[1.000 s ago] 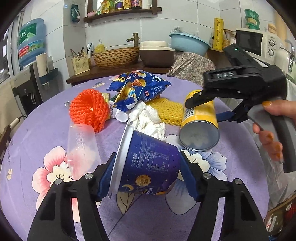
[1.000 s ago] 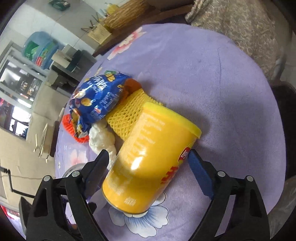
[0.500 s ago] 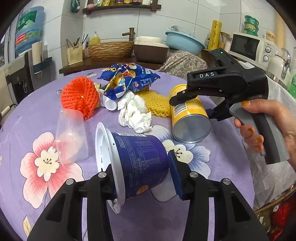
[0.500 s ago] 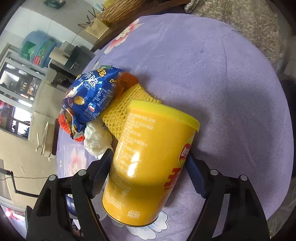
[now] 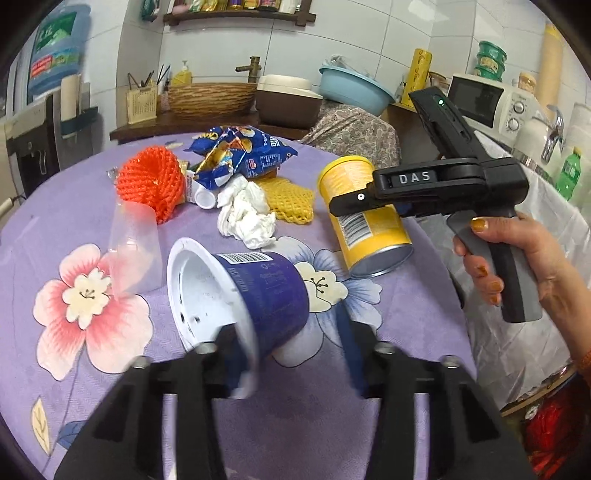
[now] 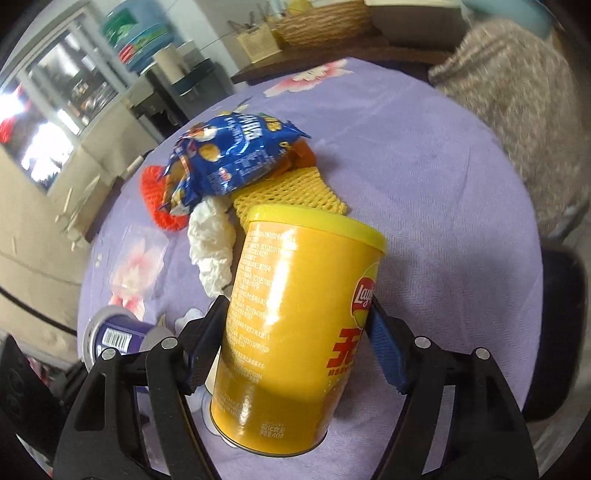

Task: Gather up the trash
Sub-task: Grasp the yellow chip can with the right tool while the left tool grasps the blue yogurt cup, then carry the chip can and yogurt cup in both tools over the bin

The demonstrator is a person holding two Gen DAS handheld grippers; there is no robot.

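two pieces of trash taken up at once

the left gripper (image 5: 291, 347) was seen closing, its jaws astride the tipped blue cup's (image 5: 255, 291) rim. the yellow can (image 6: 291, 328) was clamped by the right gripper (image 6: 291, 350), base tilted off the purple tablecloth (image 5: 399, 317). farther off, a white tissue (image 5: 247, 218), yellow net (image 5: 291, 199), blue snack bag (image 5: 240, 155) and orange net (image 5: 151, 181) were left lying.

White tiled wall (image 5: 221, 48) far; wooden shelf (image 5: 236, 16) above; wooden counter (image 5: 177, 123) below; microwave (image 5: 487, 103) far right; water dispenser (image 5: 40, 122) left.
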